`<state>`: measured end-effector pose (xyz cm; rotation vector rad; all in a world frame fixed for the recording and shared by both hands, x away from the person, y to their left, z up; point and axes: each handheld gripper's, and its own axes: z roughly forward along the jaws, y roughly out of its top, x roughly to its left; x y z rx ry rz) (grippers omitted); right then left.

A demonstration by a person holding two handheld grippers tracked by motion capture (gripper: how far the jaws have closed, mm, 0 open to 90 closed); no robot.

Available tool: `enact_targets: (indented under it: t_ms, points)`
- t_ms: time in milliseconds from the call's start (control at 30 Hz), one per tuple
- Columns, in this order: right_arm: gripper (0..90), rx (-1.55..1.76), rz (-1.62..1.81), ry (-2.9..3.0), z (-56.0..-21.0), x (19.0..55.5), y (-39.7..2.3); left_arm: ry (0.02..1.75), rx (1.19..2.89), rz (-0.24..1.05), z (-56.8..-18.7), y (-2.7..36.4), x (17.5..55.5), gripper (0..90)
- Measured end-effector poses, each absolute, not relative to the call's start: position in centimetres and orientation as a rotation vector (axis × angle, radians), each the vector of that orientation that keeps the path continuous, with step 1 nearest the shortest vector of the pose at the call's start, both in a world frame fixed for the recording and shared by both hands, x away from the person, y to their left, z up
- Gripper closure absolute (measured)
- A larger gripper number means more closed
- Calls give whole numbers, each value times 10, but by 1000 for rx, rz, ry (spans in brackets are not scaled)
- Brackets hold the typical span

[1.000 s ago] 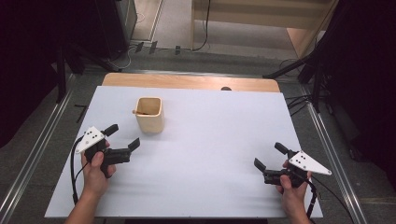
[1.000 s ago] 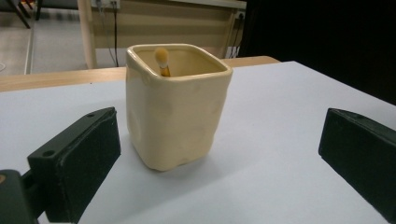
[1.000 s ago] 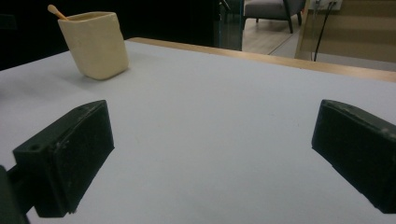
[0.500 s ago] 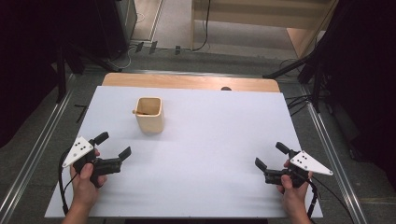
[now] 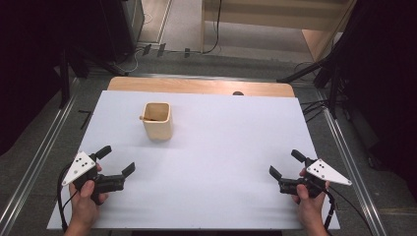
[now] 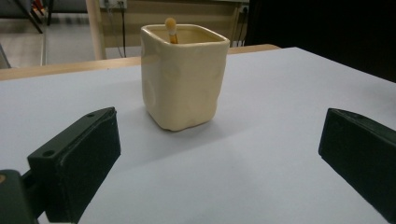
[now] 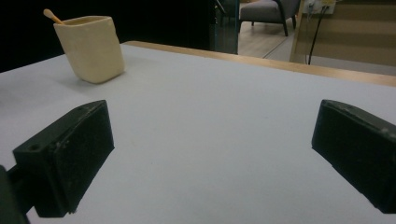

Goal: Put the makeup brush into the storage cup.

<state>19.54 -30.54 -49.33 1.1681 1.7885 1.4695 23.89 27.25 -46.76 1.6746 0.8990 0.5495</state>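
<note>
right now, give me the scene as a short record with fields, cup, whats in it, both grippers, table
cup: cream square-sided cup, upright on the far left part of the table, touching nothing else
contents: a thin wooden stick with a rounded tip leaning against the rim; what lies lower inside is hidden
left gripper: near left edge, jaws wide open, empty, aimed toward the cup
right gripper: near right edge, jaws wide open, empty
table: white surface with a wooden strip along the far edge
</note>
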Motion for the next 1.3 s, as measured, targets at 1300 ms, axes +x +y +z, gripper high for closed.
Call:
enact_targets:
  t_ms: [1300]
  points:
    - [0,1192,1469,1752,-493,195,-309,904,1687,563,-472,286,225,0]
